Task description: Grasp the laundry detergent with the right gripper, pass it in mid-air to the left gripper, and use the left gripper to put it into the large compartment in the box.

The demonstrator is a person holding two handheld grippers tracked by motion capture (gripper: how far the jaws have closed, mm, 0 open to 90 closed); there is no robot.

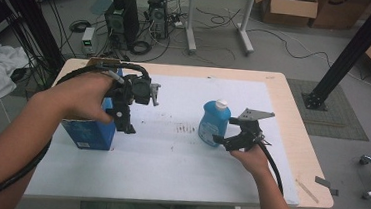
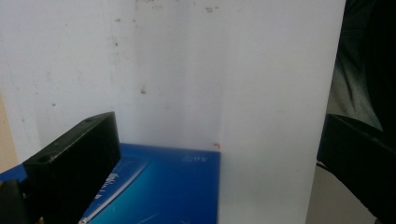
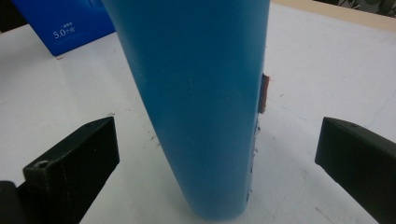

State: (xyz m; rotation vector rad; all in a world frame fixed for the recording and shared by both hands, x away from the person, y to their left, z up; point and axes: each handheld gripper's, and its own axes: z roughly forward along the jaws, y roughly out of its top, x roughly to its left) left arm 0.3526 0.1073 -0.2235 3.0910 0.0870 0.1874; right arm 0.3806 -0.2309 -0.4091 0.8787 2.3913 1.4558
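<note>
At the left of the table (image 1: 292, 128), a blue box (image 1: 88, 133) is seen standing on the white mat (image 1: 169, 158), near the mat's left edge. Above it the left gripper (image 1: 124, 122) is held, pointed downward; in the left gripper view its jaws are spread wide, nothing between them, the box top (image 2: 163, 186) lying below. Moving right, a blue bottle (image 1: 214, 124) is found upright near the mat's middle, long axis vertical, white cap (image 1: 221, 105) pointing up. At its right side the right gripper (image 1: 225, 140) is brought in low, aimed leftward at the bottle. In the right gripper view the jaws are open, the bottle body (image 3: 201, 107) standing between them, gaps visible on both sides.
</note>
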